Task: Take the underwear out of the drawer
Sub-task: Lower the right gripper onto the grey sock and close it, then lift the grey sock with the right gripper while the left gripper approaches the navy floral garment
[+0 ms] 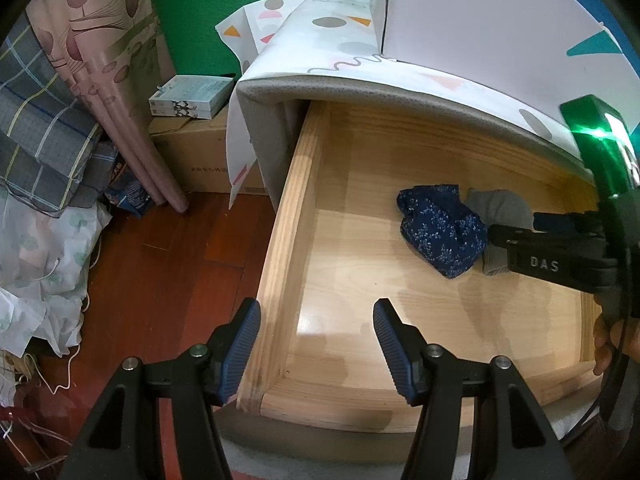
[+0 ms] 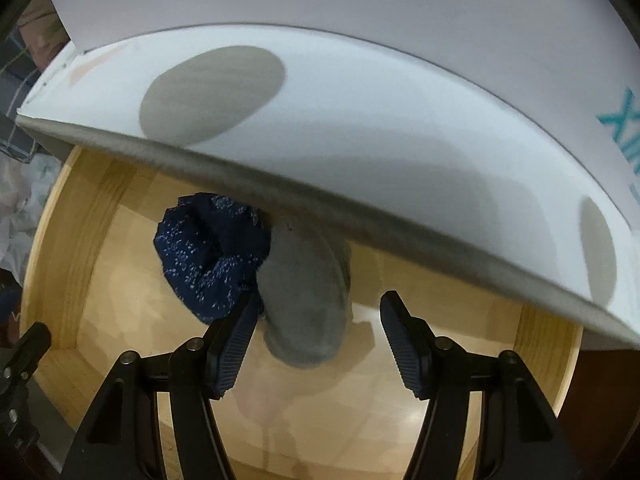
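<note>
Two pieces of cloth lie in the open wooden drawer [image 1: 280, 240], and by our count that is all it holds: one dark blue piece with a small white print [image 1: 440, 228] and one plain grey piece [image 1: 496, 204], touching each other near the drawer's back, partly under the patterned top of the cabinet [image 1: 360, 56]. Which is the underwear we cannot say for sure; we judge the blue one likelier.

Going from left to right: our left gripper [image 1: 316, 320] hangs wide open over the drawer's left wall, holding nothing. Our right gripper [image 2: 316, 320] is inside the drawer, also wide and empty, with the grey piece's near end between its fingers and the blue just to its left.

We judge the reach is in hand. Next we must settle on one piece, close, and lift it clear of the drawer's walls.
</note>
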